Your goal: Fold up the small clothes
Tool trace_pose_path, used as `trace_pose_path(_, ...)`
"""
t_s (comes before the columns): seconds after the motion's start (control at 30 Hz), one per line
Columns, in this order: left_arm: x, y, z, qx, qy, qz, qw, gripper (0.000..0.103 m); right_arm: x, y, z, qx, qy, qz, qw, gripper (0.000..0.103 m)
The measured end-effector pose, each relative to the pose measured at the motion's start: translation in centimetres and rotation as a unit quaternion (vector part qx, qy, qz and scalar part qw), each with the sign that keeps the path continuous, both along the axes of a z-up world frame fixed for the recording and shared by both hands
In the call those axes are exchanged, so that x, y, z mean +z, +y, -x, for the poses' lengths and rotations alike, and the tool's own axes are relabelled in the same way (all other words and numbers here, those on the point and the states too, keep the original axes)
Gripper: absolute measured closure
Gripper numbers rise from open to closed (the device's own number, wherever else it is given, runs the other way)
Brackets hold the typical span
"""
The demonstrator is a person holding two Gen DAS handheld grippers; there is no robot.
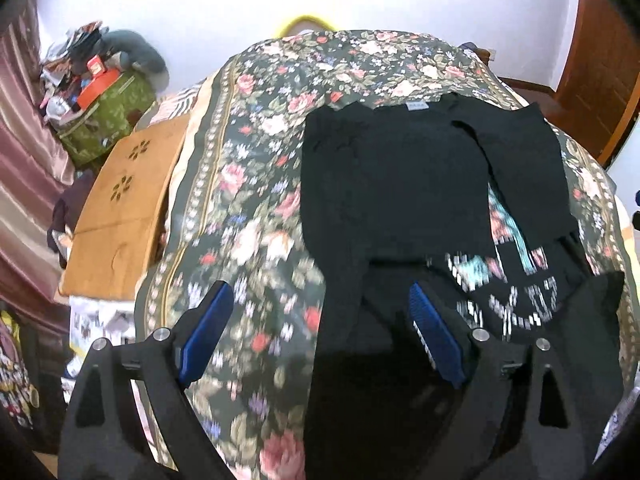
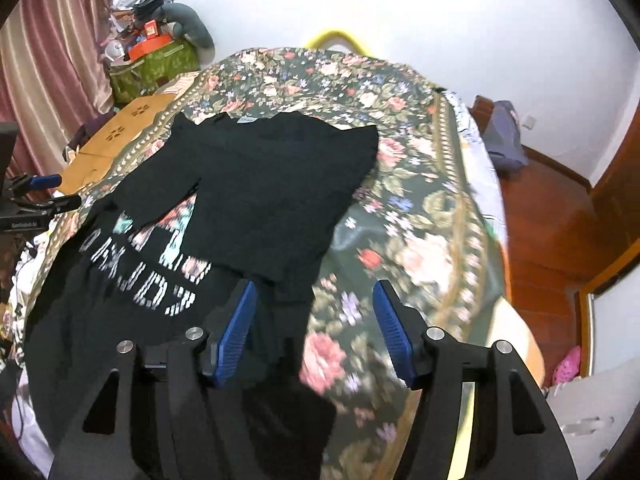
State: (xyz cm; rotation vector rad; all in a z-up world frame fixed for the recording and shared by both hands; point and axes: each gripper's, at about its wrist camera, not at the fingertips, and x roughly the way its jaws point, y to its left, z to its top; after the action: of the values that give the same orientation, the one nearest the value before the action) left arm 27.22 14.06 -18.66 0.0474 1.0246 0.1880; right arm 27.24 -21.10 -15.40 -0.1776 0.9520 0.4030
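A black T-shirt [image 1: 396,184] lies on the floral bedspread [image 1: 256,184], its sides folded in so the plain back shows, with a white neck label at the far end. Its printed front [image 1: 516,292] with white lettering shows at the near edge. My left gripper [image 1: 320,300] is open above the shirt's near left edge, with the right finger over black cloth. In the right wrist view the same shirt [image 2: 280,184] lies ahead with its print [image 2: 152,276] to the left. My right gripper [image 2: 314,304] is open over the shirt's near right corner, holding nothing.
A brown cardboard sheet [image 1: 124,208] lies at the bed's left side, with a green bag and clutter [image 1: 104,112] behind it. A red wooden floor [image 2: 552,216] and door lie right of the bed. My left gripper shows at the left edge of the right wrist view [image 2: 44,196].
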Motion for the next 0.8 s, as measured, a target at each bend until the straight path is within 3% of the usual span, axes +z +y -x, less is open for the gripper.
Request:
trace_pose_path(0.2, -1.5, 0.9, 4.1, 0.020, 0.026, 0.036, 0.9988, 0.013, -0.6, -1.6, 2.2, -0.010, 0.012, 0.002, 1.000, 0.043)
trace_pose_path(0.33, -3.5, 1.6, 6.4, 0.040, 0.049, 0.055, 0.9965, 0.014, -2.8, -2.2, 3.7, -0.017, 0.035, -0.005, 0.999, 0.043)
trace_pose_path(0.53, -5.0, 1.5, 8.4, 0.031, 0.064, 0.102, 0.9922, 0.041, -6.0, -2.1, 4.6, -0.018, 0.065, -0.031, 0.997, 0.043)
trace_pose_path(0.6, -5.1, 1.3, 8.9, 0.025, 0.058, 0.121, 0.9907, 0.057, -7.0, -2.1, 4.6, -0.021, 0.076, -0.043, 0.996, 0.043)
trace_pose_path(0.63, -5.1, 1.2, 9.1, 0.023, 0.056, 0.133, 0.9893, 0.062, -7.5, -2.1, 4.6, -0.023, 0.079, -0.051, 0.995, 0.047)
trace_pose_path(0.7, -5.2, 1.0, 9.2, 0.018, 0.053, 0.158, 0.9858, 0.084, -8.3, -2.0, 4.4, -0.025, 0.089, -0.062, 0.994, 0.057)
trace_pose_path(0.77, -5.1, 0.7, 9.1, 0.017, 0.052, 0.149, 0.9873, 0.098, -8.9, -1.9, 4.2, -0.025, 0.104, -0.073, 0.992, 0.073)
trace_pose_path(0.8, -4.9, 0.5, 9.0, 0.015, 0.051, 0.143, 0.9883, 0.099, -9.0, -1.9, 4.2, -0.024, 0.105, -0.076, 0.991, 0.082)
